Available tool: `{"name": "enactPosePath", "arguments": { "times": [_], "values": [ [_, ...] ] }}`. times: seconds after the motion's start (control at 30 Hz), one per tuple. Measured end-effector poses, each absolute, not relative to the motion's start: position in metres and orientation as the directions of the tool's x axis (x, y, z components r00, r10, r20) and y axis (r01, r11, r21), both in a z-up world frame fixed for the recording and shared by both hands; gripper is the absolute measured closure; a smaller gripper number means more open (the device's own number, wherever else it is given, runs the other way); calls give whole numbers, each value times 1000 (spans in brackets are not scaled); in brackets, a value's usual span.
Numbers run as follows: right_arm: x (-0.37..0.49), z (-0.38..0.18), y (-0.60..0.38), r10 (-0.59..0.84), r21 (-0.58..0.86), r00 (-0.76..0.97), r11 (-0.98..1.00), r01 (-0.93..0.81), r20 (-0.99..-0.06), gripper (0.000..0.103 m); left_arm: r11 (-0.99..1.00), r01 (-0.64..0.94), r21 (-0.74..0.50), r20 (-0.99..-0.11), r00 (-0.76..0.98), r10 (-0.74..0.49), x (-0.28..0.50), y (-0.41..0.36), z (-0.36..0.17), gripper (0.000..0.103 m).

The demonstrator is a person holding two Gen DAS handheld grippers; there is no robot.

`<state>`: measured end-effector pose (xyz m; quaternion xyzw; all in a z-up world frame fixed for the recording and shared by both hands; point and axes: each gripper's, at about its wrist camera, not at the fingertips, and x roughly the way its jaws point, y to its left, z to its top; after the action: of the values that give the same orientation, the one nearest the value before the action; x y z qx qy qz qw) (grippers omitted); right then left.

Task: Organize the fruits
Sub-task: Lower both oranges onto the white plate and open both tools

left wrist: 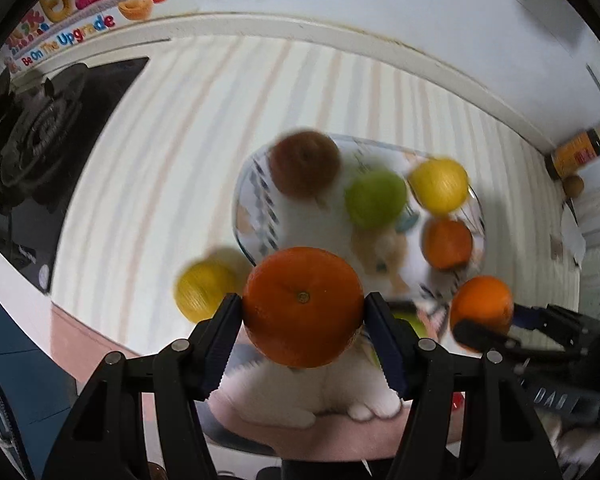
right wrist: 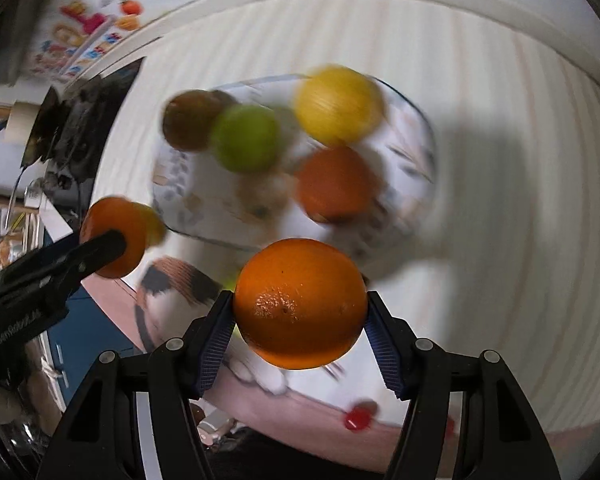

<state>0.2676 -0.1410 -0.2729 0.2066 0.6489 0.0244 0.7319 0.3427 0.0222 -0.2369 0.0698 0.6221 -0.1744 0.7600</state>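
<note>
Both tongs point steeply down above the striped counter, the left gripper pinching an orange, the right gripper pinching another orange. Bare counter lies around the glass bowl, which holds a brown fruit, green apple, lemon and third orange.

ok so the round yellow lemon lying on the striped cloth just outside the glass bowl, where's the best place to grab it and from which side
Probably from straight above, pads across the middle of the round yellow lemon. It lies on the striped cloth close beside the wall of the glass bowl, so set the jaws parallel to that wall, not across it. Both grippers are full now: the left gripper and right gripper each clamp an orange.
</note>
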Motion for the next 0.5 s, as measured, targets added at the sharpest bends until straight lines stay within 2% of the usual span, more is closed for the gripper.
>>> {"name": "enactPosePath", "arguments": {
  "times": [0.2, 0.5],
  "values": [
    [320, -289, -98, 291, 310, 133, 938, 154, -947, 36, 941, 328, -84, -982, 130, -133, 385, 32, -257, 42],
    [349, -319, -84, 338, 352, 111, 924, 147, -934, 36, 944, 287, -165, -984, 14, -176, 421, 30, -289, 42]
  ]
}}
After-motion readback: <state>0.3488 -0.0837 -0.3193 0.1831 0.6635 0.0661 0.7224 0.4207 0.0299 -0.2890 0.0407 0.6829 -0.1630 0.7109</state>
